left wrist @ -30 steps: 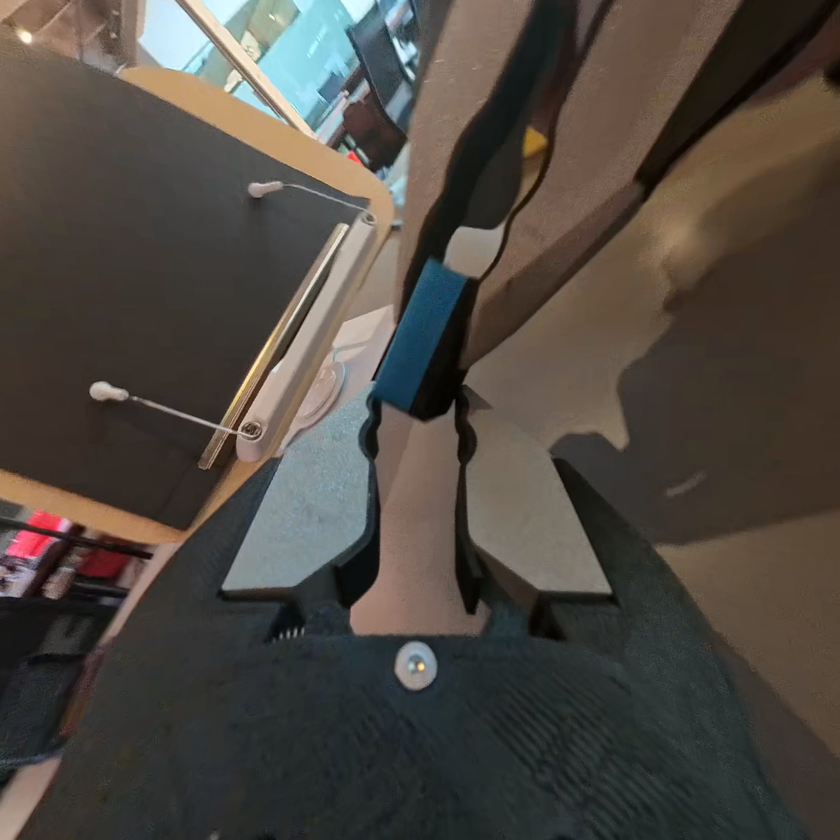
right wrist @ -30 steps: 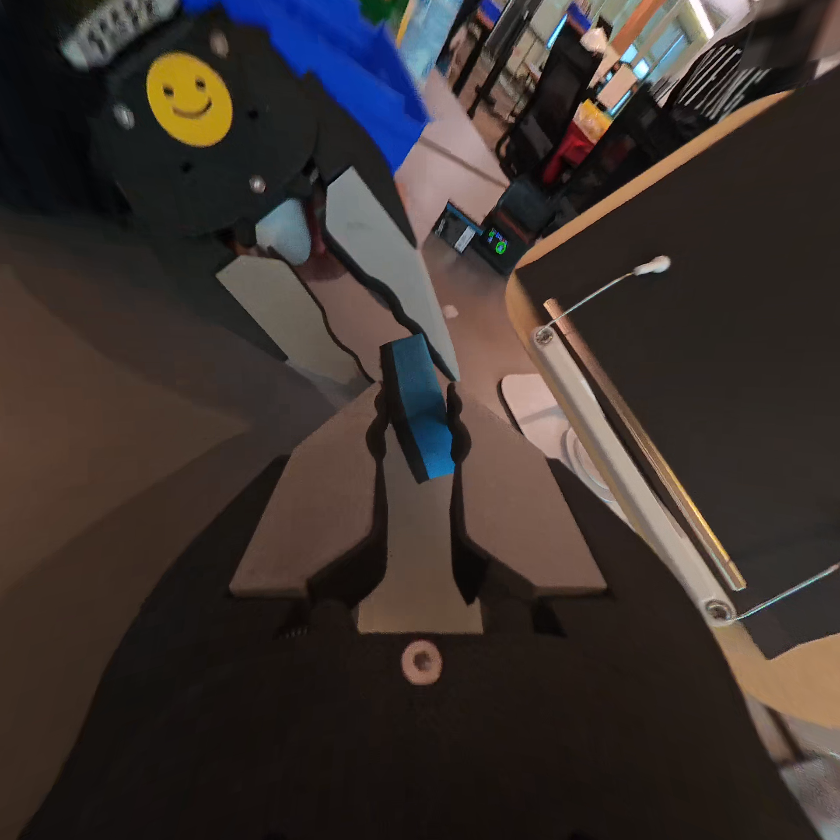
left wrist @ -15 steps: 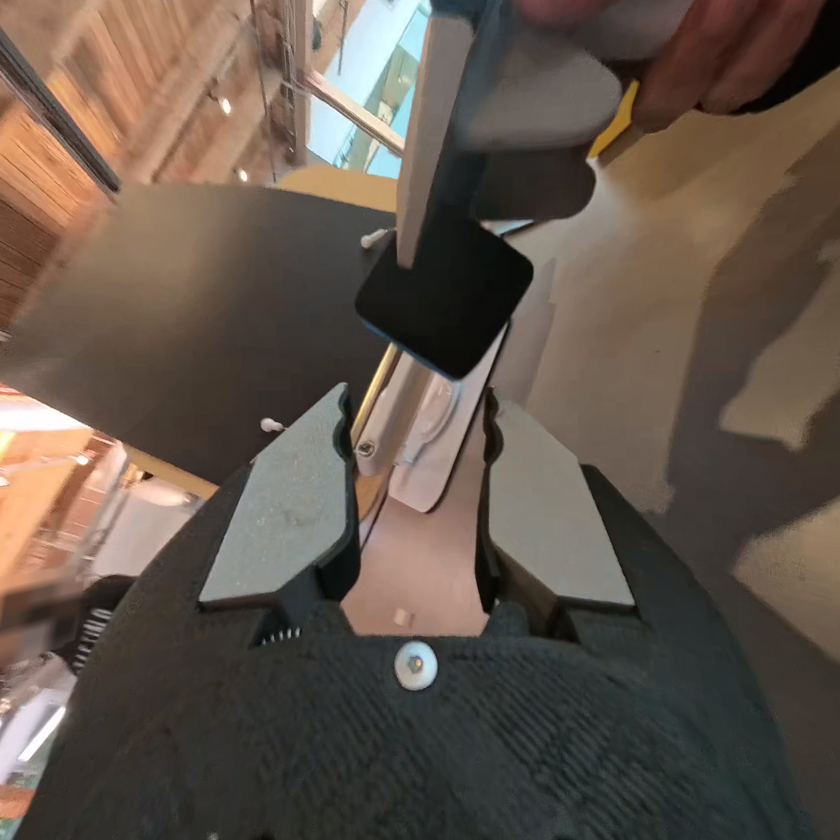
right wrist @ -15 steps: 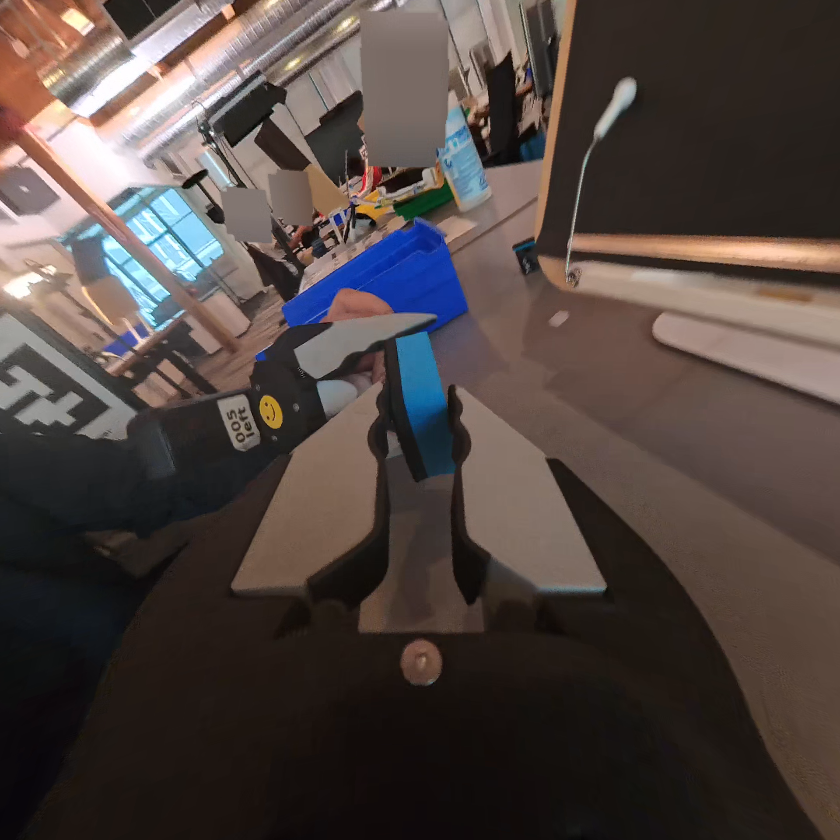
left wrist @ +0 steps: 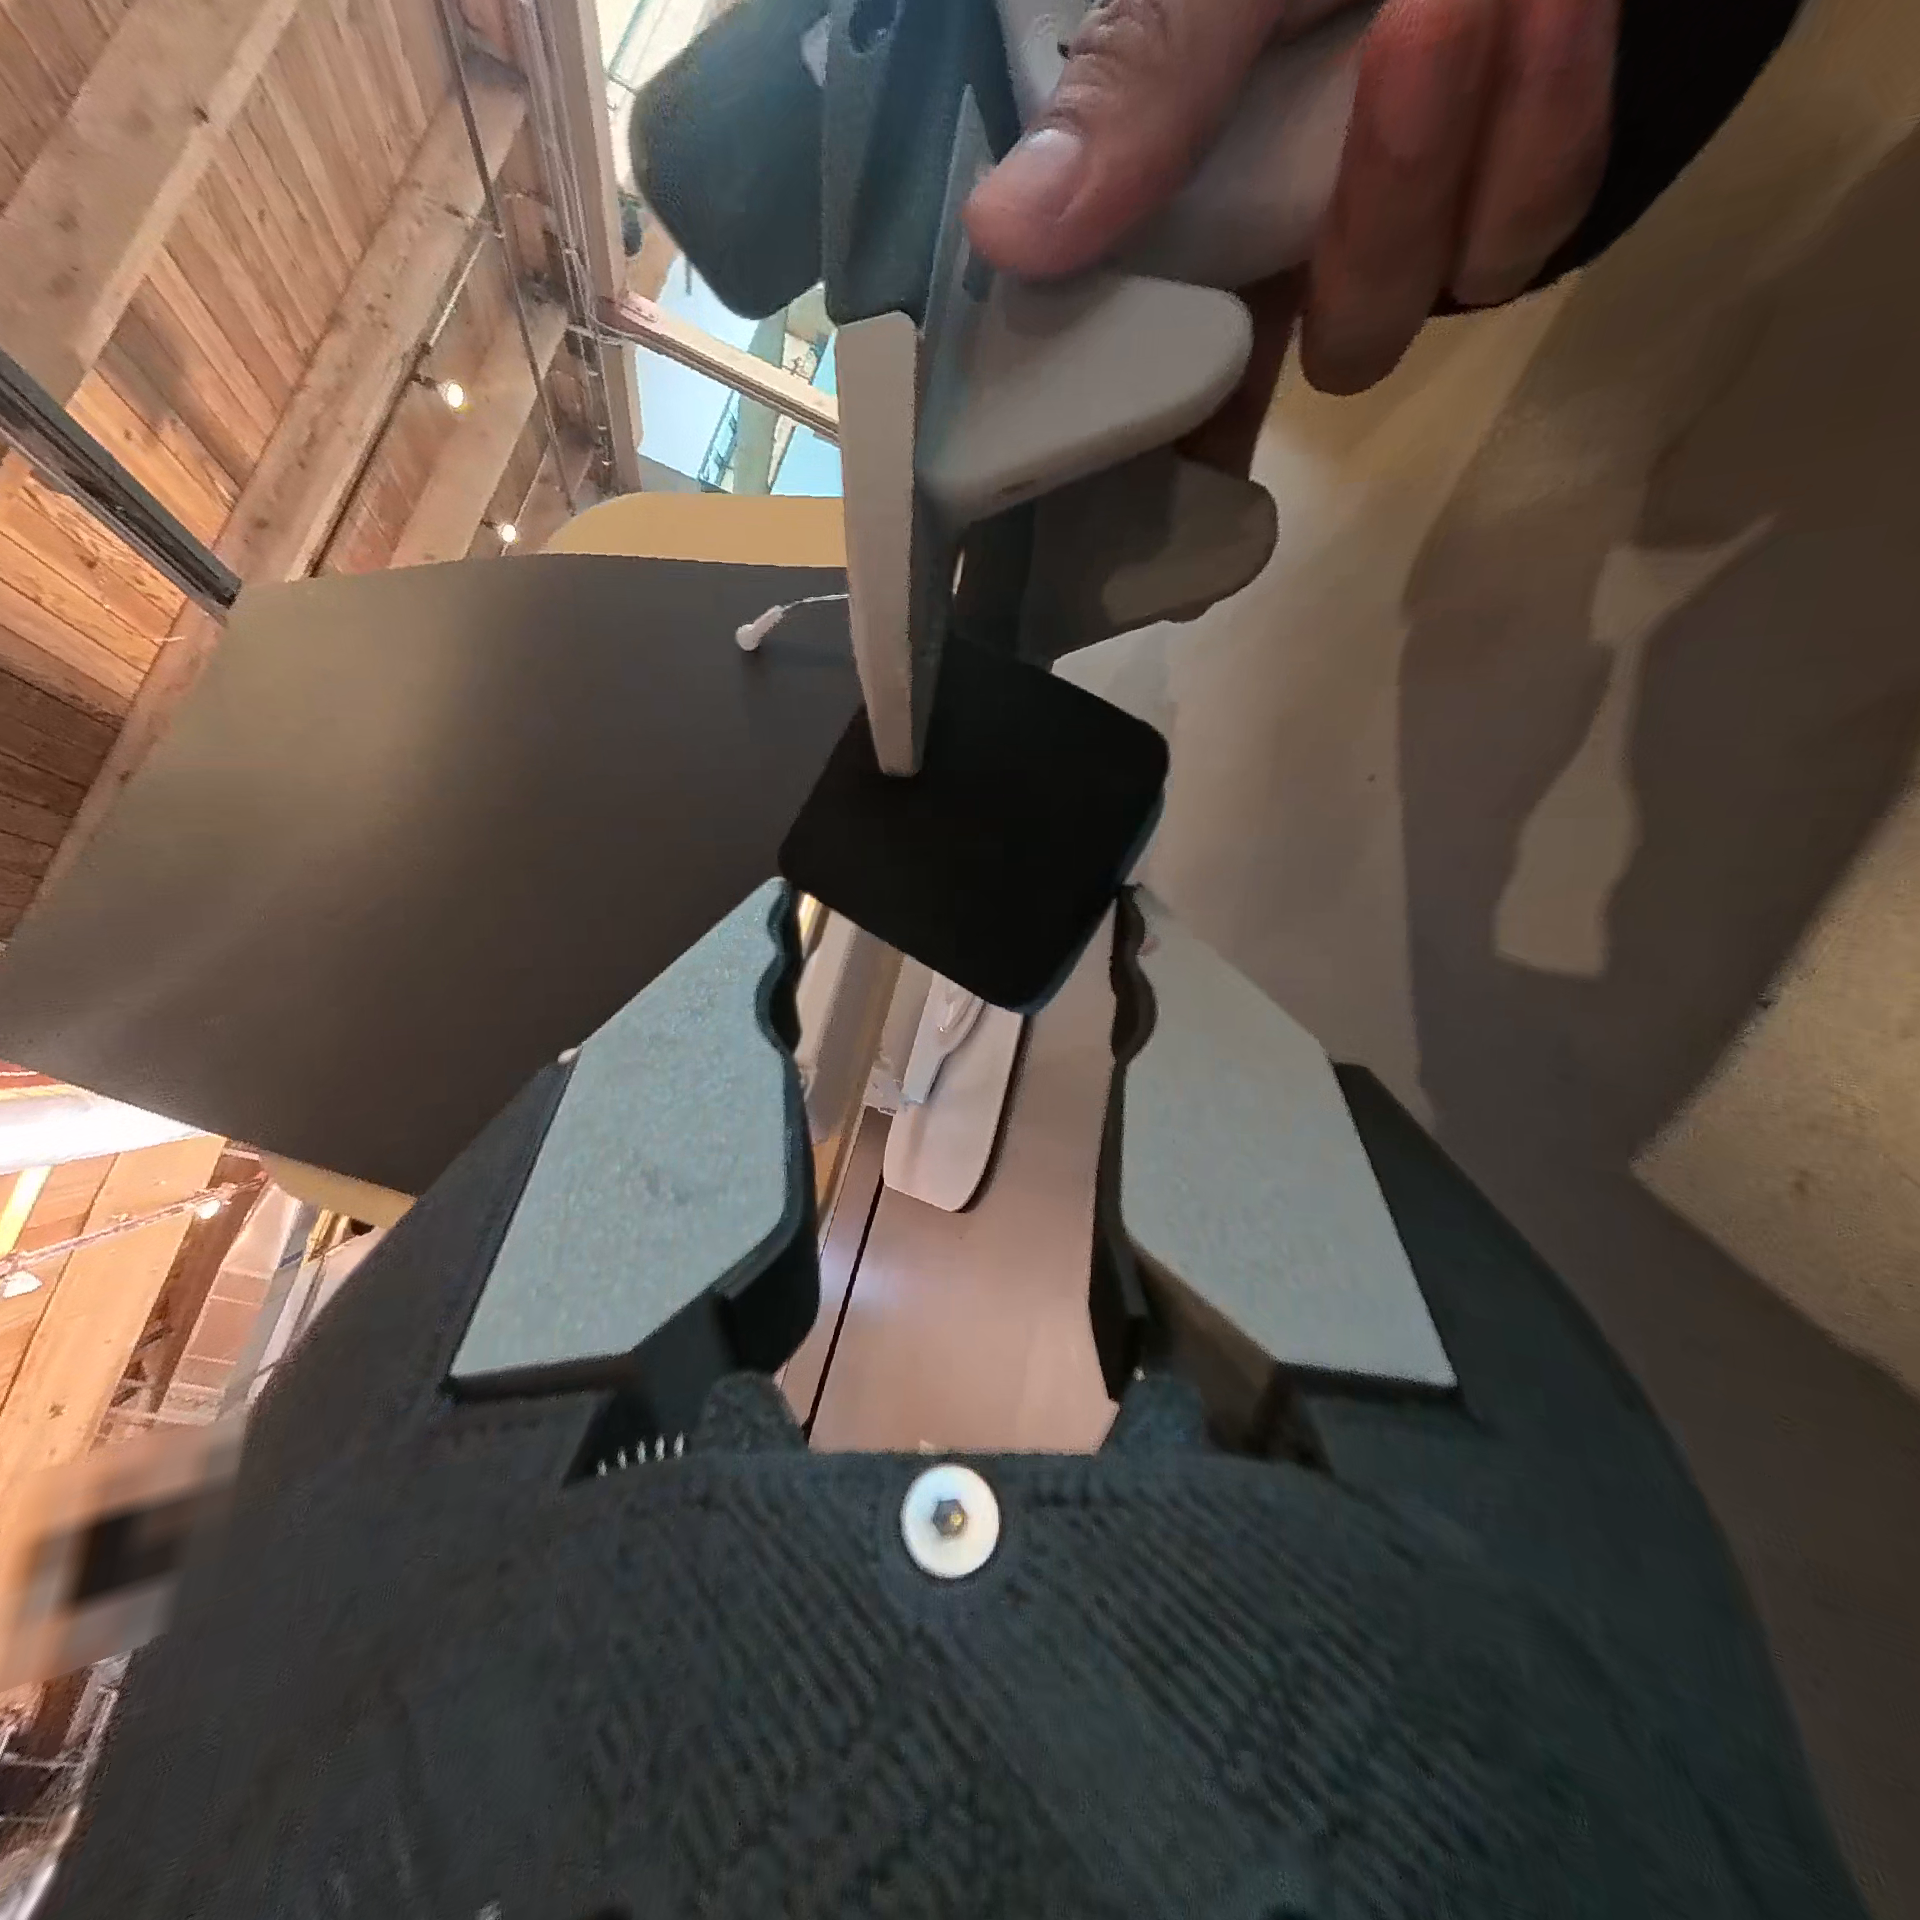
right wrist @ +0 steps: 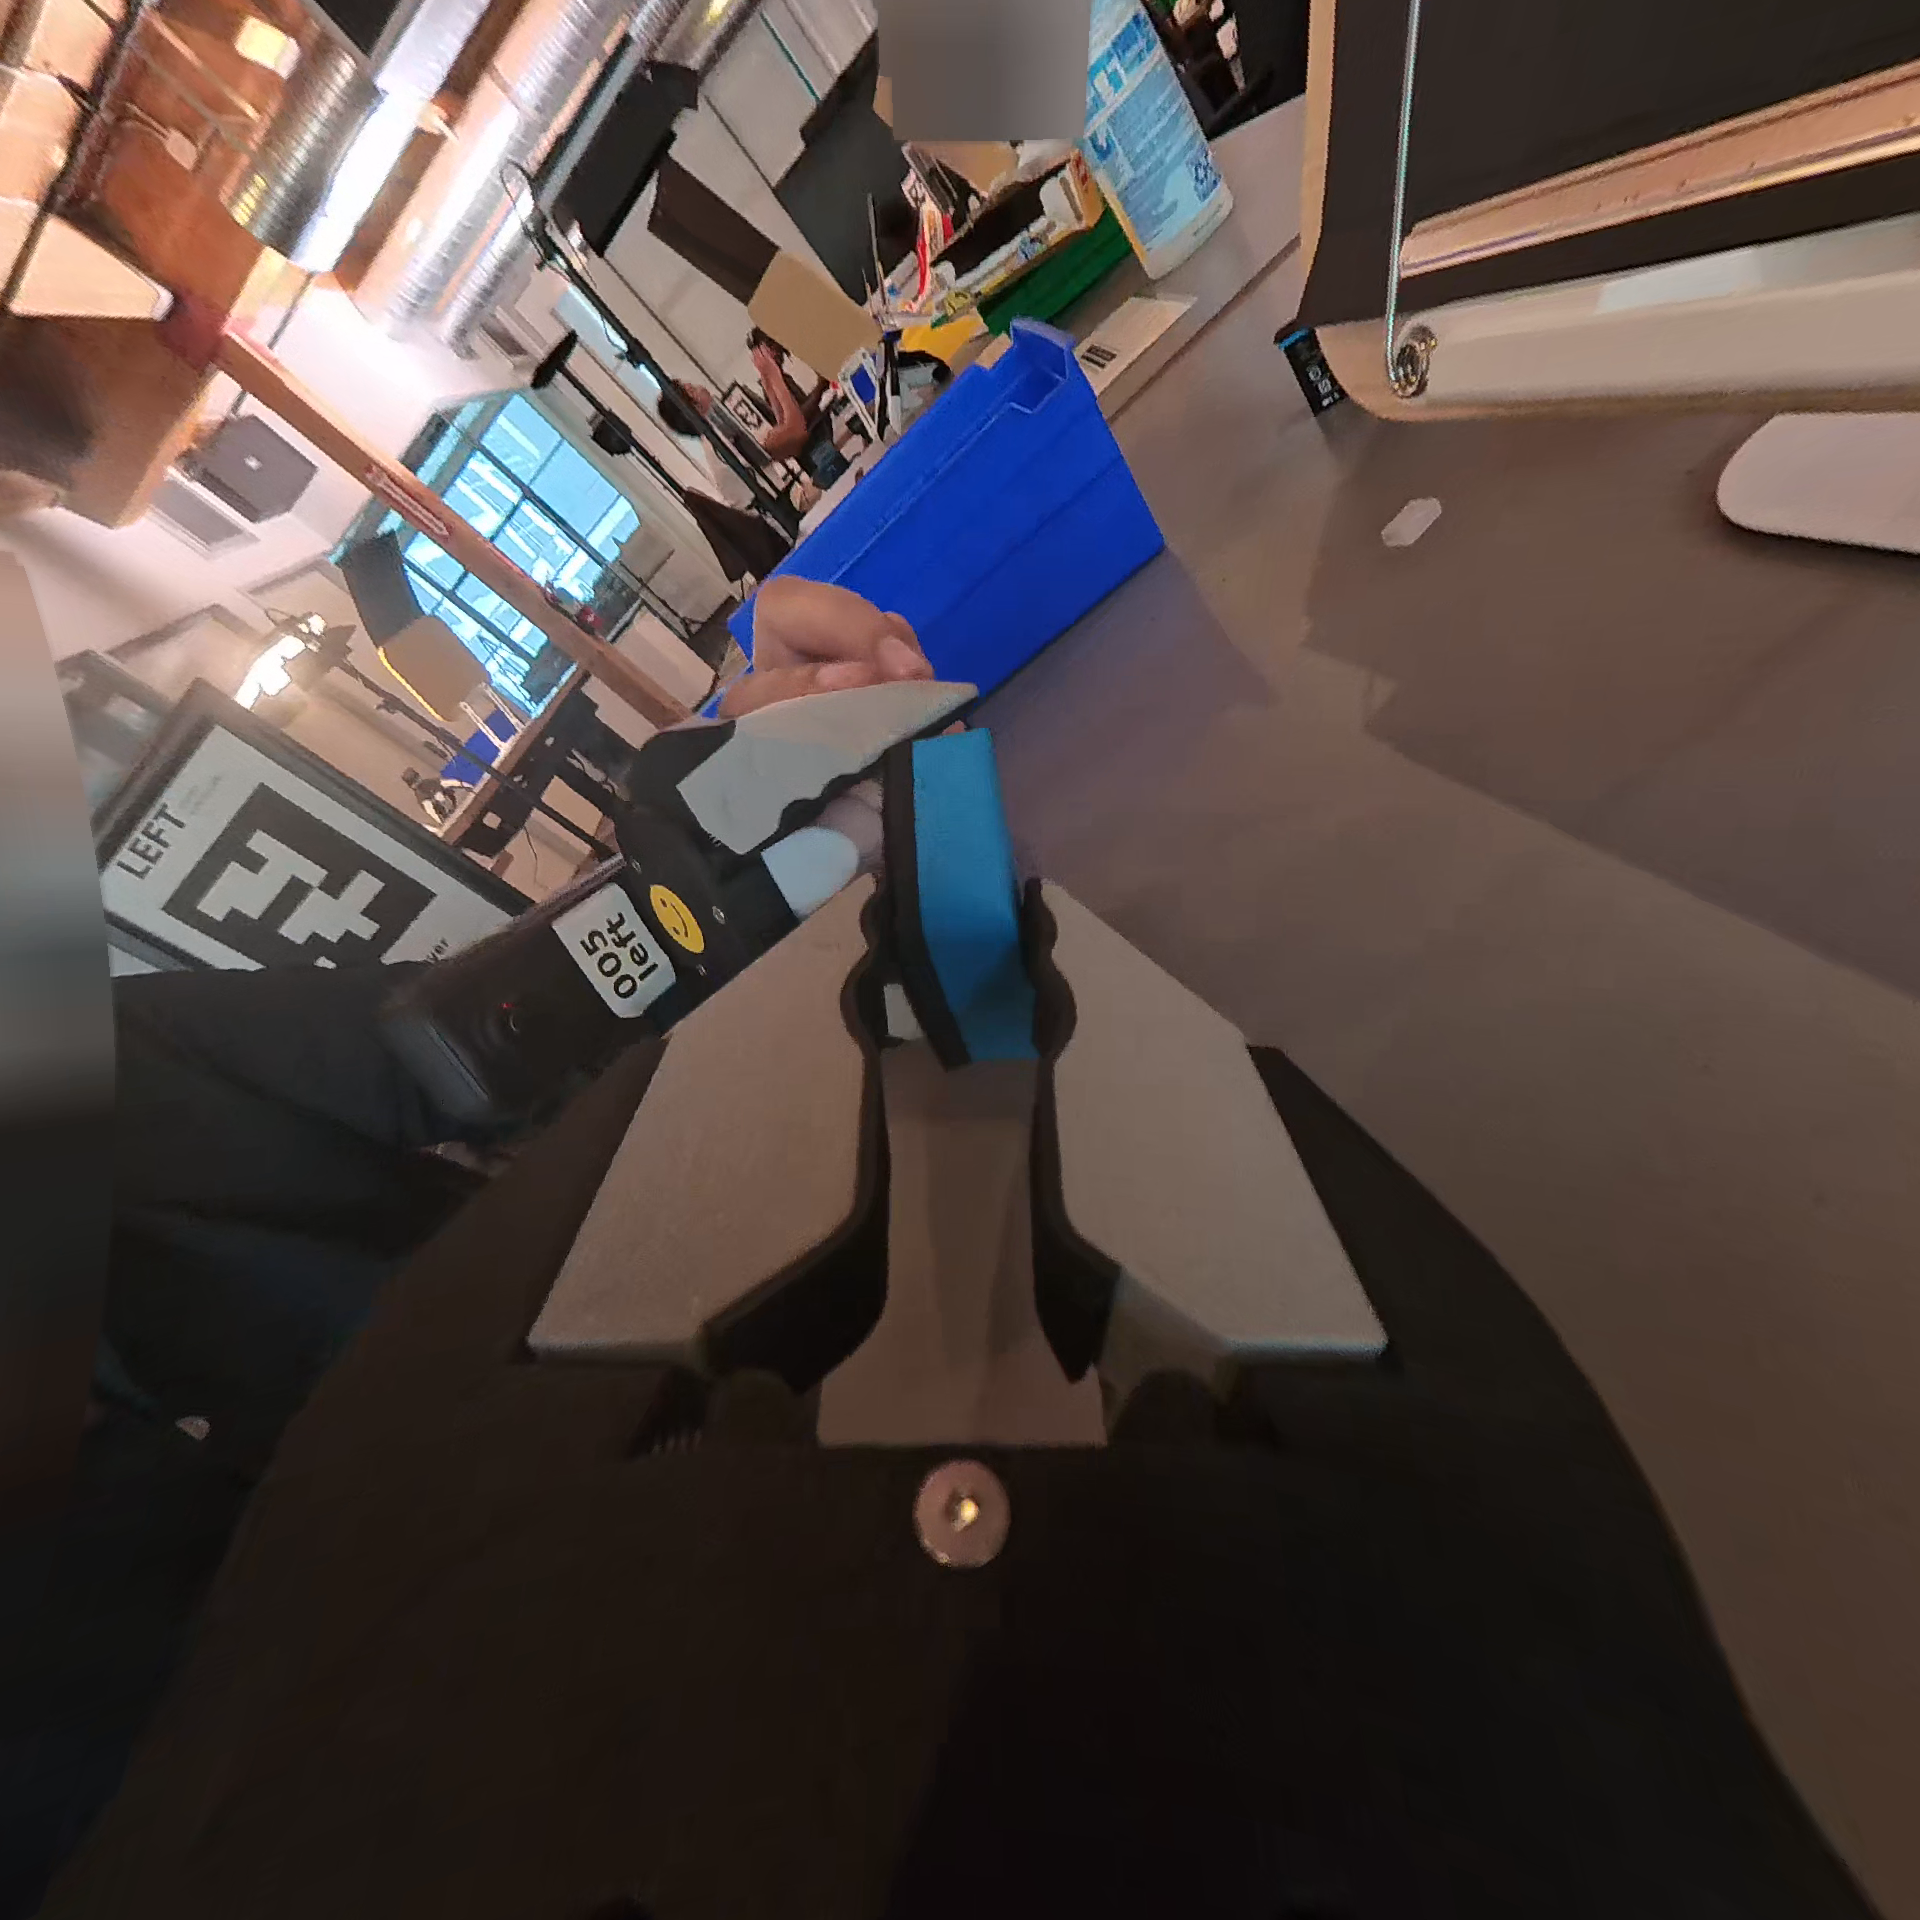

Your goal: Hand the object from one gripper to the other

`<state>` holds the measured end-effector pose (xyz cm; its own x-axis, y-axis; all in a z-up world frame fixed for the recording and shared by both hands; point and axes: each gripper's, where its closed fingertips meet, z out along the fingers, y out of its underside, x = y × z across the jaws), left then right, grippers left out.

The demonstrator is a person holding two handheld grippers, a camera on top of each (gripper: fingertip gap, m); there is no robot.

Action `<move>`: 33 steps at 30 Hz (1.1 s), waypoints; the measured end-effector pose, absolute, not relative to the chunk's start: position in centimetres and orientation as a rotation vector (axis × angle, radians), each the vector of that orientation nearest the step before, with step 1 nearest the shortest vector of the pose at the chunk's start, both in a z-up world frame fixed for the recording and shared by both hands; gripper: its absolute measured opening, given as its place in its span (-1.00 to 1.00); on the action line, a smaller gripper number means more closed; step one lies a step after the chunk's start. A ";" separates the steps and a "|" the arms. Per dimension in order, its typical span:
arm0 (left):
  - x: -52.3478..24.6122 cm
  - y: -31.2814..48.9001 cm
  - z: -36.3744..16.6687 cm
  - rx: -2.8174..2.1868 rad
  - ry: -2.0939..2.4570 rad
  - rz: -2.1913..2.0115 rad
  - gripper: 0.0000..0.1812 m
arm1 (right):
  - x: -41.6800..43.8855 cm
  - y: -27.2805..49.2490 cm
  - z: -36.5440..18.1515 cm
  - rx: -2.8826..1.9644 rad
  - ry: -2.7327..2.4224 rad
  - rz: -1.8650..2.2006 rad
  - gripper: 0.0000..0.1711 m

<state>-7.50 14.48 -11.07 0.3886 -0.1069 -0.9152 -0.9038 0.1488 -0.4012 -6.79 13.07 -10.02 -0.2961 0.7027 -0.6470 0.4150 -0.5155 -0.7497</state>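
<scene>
A square foam pad, blue on one face (right wrist: 961, 894) and black on the other (left wrist: 977, 852), sits in my right gripper (right wrist: 954, 914), which is shut on it. In the left wrist view the right gripper comes down from above, one of its fingers (left wrist: 883, 582) on the pad's black face, with a hand (left wrist: 1351, 156) holding it. My left gripper (left wrist: 956, 920) is open. The pad's lower corner hangs just in front of its fingertips without touching them. In the right wrist view one left finger (right wrist: 821, 727) shows just left of the pad.
A black board with a wooden rim (left wrist: 416, 831) stands on a white base (right wrist: 1829, 488) on the grey table (right wrist: 1455, 831). A blue bin (right wrist: 966, 520) is behind the grippers. A black-and-white marker board (right wrist: 281, 883) stands at the left. The grippers are tip to tip, or close to it.
My left jaws have widened and come off the pad. The right gripper keeps the pad and has turned, so its black face now faces the left camera.
</scene>
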 end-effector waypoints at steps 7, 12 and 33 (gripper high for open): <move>-7.0 14.5 -11.6 -1.319 1.048 0.727 -0.16 | -6.3 13.0 -11.6 -1.759 -1.535 1.754 -0.78; -6.4 14.2 -12.3 -1.330 1.102 0.702 -0.20 | -6.4 12.3 -11.9 -1.708 -1.614 1.657 -0.77; -3.7 9.8 -10.0 -1.819 0.544 -1.165 -0.31 | -3.8 10.1 -9.0 -1.143 -1.857 1.314 -0.25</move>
